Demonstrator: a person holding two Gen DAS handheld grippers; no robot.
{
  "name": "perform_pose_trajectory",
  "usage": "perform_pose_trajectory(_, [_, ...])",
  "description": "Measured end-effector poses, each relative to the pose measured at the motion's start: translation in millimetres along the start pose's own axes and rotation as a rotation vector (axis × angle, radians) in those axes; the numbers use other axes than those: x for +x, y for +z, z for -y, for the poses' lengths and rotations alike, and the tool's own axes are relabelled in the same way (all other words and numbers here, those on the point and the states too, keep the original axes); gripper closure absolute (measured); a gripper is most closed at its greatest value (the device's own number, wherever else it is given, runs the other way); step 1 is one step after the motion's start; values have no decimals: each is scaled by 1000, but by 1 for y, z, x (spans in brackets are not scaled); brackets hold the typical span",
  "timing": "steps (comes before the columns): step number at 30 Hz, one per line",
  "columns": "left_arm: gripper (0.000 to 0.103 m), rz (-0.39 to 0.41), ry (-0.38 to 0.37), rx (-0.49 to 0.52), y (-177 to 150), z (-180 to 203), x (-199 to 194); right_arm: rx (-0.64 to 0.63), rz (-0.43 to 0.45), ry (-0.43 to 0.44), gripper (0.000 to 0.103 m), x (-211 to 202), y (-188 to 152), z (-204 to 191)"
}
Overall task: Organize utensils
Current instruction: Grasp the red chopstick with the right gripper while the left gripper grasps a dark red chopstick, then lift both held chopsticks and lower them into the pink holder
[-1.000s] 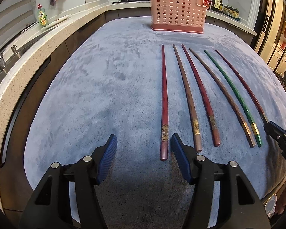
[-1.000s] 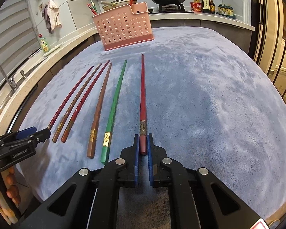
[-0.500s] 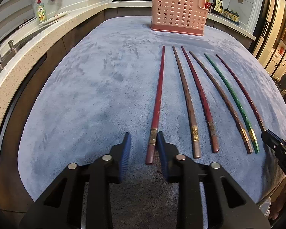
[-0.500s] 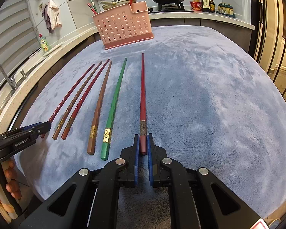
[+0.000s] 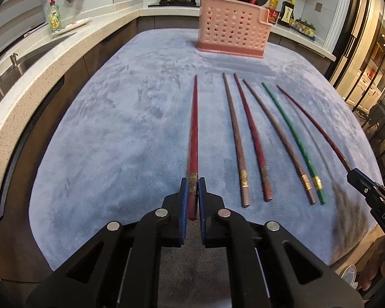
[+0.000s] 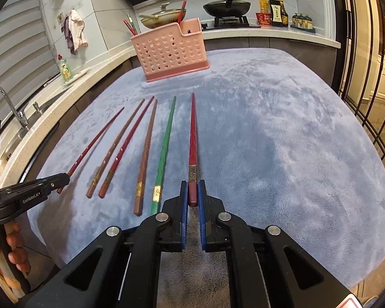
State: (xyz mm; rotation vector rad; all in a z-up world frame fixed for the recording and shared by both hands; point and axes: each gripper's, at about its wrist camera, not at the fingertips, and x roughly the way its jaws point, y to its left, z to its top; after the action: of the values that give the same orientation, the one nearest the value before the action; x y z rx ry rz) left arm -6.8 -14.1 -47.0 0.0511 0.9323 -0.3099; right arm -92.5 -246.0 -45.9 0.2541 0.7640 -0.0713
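Several long chopsticks lie side by side on the blue-grey cloth [image 5: 110, 133], tips toward a pink perforated basket [image 5: 233, 36] [image 6: 170, 51] at the far end. My left gripper [image 5: 192, 182] is shut on the thick end of the leftmost red chopstick [image 5: 194, 128]. In the right wrist view the left gripper [image 6: 64, 179] shows at the left edge. My right gripper [image 6: 193, 186] is shut on the rightmost red chopstick [image 6: 192, 138]. It also shows as the black right gripper [image 5: 353, 174] at the right edge. Between them lie a brown chopstick [image 5: 234, 138], a dark red chopstick [image 5: 251, 141], another brown one [image 5: 278, 138] and a green chopstick [image 5: 291, 138].
A stone counter [image 5: 38, 77] with a sink and tap [image 6: 10, 102] runs along the left. A dish soap bottle [image 5: 54, 18] stands there. Pans [image 6: 227, 7] and sauce bottles [image 6: 277, 12] line the back counter. A person's hand [image 6: 12, 254] holds the left gripper's handle.
My left gripper's jaws have closed from wide open onto the leftmost red chopstick. The right gripper has stayed shut on its chopstick and has not moved.
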Motion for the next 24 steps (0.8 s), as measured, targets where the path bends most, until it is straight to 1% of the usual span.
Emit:
perform_pose_trajectory(6, [96, 63, -25, -26, 20, -1, -31, 3, 88, 24, 96, -30, 26, -6])
perform_pose_trajectory(13, [96, 157, -43, -42, 55, -2, -70, -6, 215, 39, 96, -67, 74, -12])
perform_pose_trajectory(16, [96, 198, -46, -35, 80, -1, -84, -1, 257, 46, 96, -76, 99, -12])
perform_pose_trajectory(19, [96, 222, -55, -34, 104, -1, -91, 4, 289, 42, 96, -81, 124, -11])
perform_pose_trajectory(21, [96, 238, -62, -30, 124, 1, -93, 6, 309, 43, 96, -82, 143, -11])
perform_pose_trajectory(24, [96, 273, -50, -10, 157, 5, -96, 0, 337, 47, 96, -82, 165, -12])
